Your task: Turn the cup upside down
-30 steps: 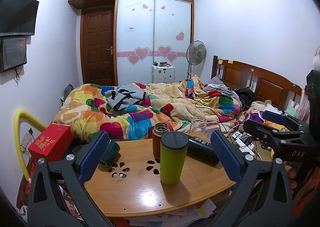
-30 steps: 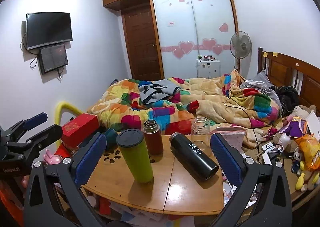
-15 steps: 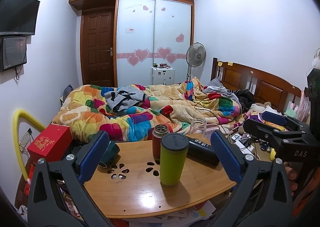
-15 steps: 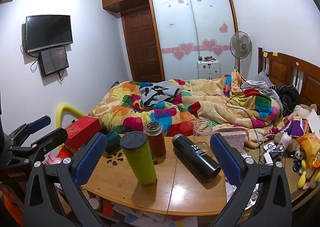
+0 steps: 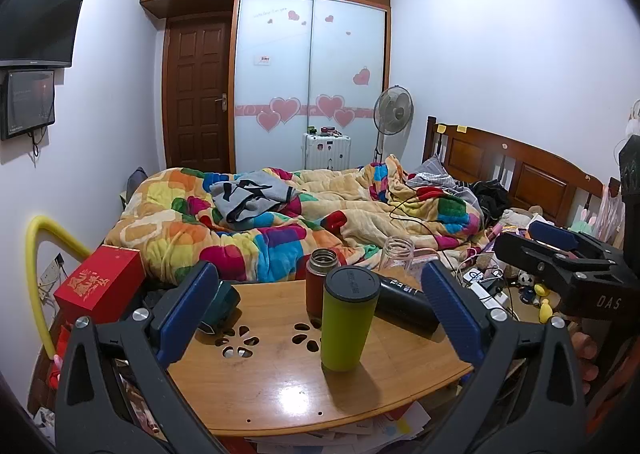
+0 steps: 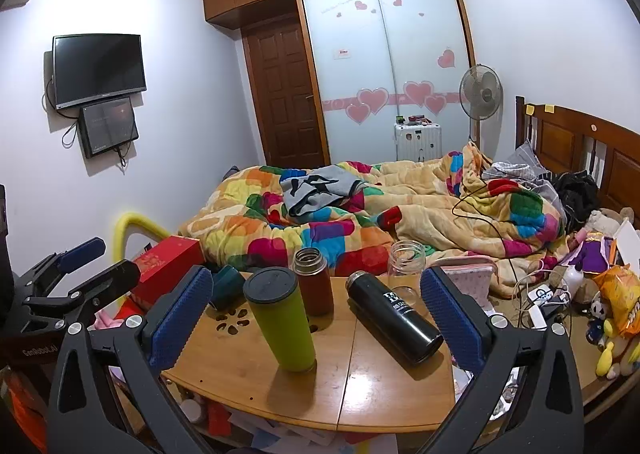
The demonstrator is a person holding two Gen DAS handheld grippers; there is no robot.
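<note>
A lime-green cup [image 5: 347, 320] with a dark lid end on top stands upright on the round wooden table [image 5: 260, 386]; it also shows in the right wrist view [image 6: 282, 320]. My left gripper [image 5: 320, 314] is open, its blue pads either side of the cup but nearer the camera, not touching. My right gripper [image 6: 316, 314] is open and empty, back from the table's front edge. Each gripper shows in the other's view, the right one [image 5: 560, 254] at the far right and the left one [image 6: 72, 278] at the far left.
A brown flask [image 6: 314, 282] stands behind the cup, a black flask [image 6: 394, 318] lies on its side to the right, a clear jar [image 6: 404, 268] behind it. A dark green cup [image 6: 224, 286] lies at the table's left. A red box [image 5: 100, 282] and bed lie beyond.
Both cameras have risen and tilted slightly, so the table and cup sit a little lower in view. The objects have not moved and both grippers stay open.
</note>
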